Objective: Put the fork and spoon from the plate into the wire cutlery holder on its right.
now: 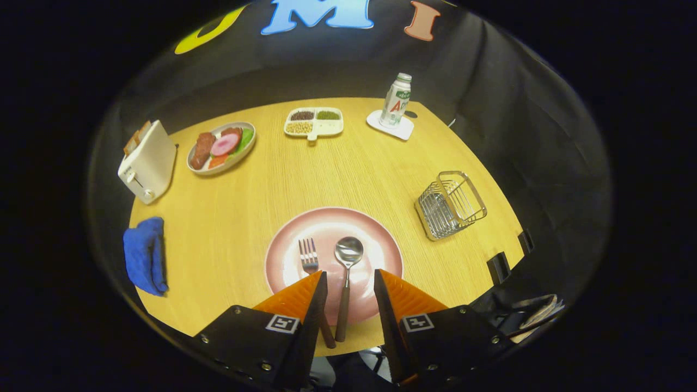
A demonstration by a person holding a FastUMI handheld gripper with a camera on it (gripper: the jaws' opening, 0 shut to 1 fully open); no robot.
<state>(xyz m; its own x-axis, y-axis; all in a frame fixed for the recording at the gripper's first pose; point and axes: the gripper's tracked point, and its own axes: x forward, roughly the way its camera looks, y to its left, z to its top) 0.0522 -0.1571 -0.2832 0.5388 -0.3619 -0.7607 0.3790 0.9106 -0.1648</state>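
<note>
Hovering over the near edge of the desk (pixel 283 179), the tongs (pixel 349 280) stand spread apart, holding nothing. The spoon (pixel 347 267) lies on the pink plate (pixel 381 245) with its handle running back between the two fingers; the fork (pixel 309 256) lies just beside it, its handle passing under the left finger. The wire cutlery holder (pixel 451 204) sits right of the plate, apart from it, with nothing inside. Beyond, an oval dish (pixel 196 167) carries food, a divided tray (pixel 332 128) holds grains in three sections, and a bottle (pixel 396 100) stands on a coaster (pixel 404 130). A toaster (pixel 148 162) holds bread; a blue cloth (pixel 144 255) lies nearby.
</note>
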